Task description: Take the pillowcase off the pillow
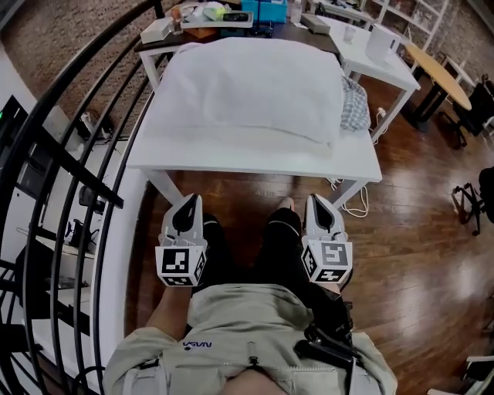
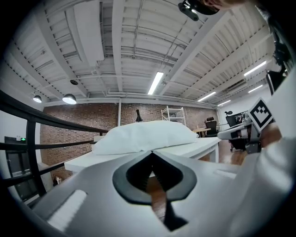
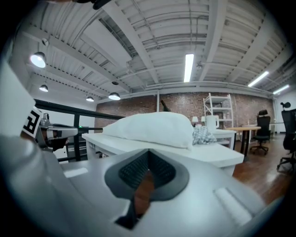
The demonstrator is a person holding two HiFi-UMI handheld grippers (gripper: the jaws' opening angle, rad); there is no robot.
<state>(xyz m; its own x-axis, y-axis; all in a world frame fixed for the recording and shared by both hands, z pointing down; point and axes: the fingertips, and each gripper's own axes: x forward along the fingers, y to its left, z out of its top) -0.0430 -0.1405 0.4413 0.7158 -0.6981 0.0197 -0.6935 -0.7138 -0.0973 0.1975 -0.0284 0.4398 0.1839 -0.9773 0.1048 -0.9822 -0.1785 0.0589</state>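
A big white pillow in its pillowcase (image 1: 248, 86) lies on the white table (image 1: 255, 160); it also shows as the pillow (image 2: 143, 135) and pillow (image 3: 155, 127) in the gripper views. My left gripper (image 1: 190, 203) hangs below the table's front edge, near the person's left knee, shut and empty. On the other side my right gripper (image 1: 317, 203) is level with it, shut with nothing in it. Both point toward the table, well short of the pillow. The left gripper (image 2: 151, 152) and right gripper (image 3: 148, 150) show their jaws meeting tip to tip.
A blue-checked cloth (image 1: 354, 104) lies at the pillow's right end. A black curved railing (image 1: 93, 154) runs along the left. Behind stand a cluttered desk (image 1: 231, 19), a second white table (image 1: 378, 58) and a round wooden table (image 1: 440, 73). Wood floor (image 1: 417, 224) lies to the right.
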